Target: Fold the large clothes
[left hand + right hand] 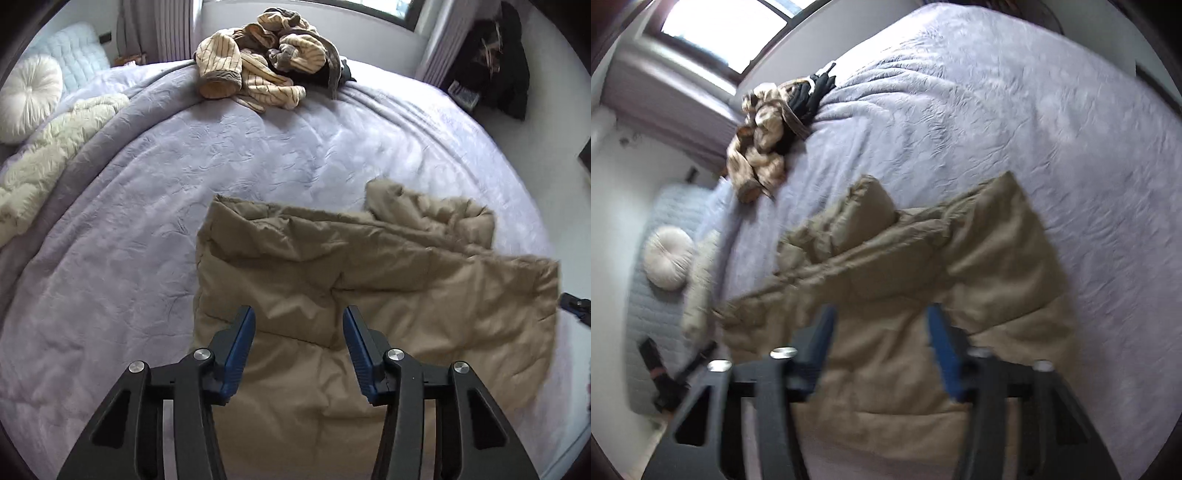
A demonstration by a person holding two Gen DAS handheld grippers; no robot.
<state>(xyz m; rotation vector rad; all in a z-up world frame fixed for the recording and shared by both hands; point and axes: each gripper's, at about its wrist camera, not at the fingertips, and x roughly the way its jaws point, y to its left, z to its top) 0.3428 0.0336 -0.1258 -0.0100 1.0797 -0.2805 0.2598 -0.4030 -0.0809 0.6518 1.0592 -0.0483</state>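
Note:
A tan padded jacket [369, 280] lies partly folded on the lilac bedspread [147, 221]. It also shows in the right wrist view [923, 295], which is blurred. My left gripper [299, 325] is open and empty, just above the jacket's near part. My right gripper [881, 325] is open and empty above the jacket's lower part. The tip of the right gripper [574, 304] shows at the right edge of the left wrist view.
A heap of striped cream clothes [258, 59] with a dark item lies at the bed's far edge, also in the right wrist view [761, 144]. A cream blanket [48, 155] and round white cushion [27, 98] lie at the left. A dark coat [495, 62] hangs far right.

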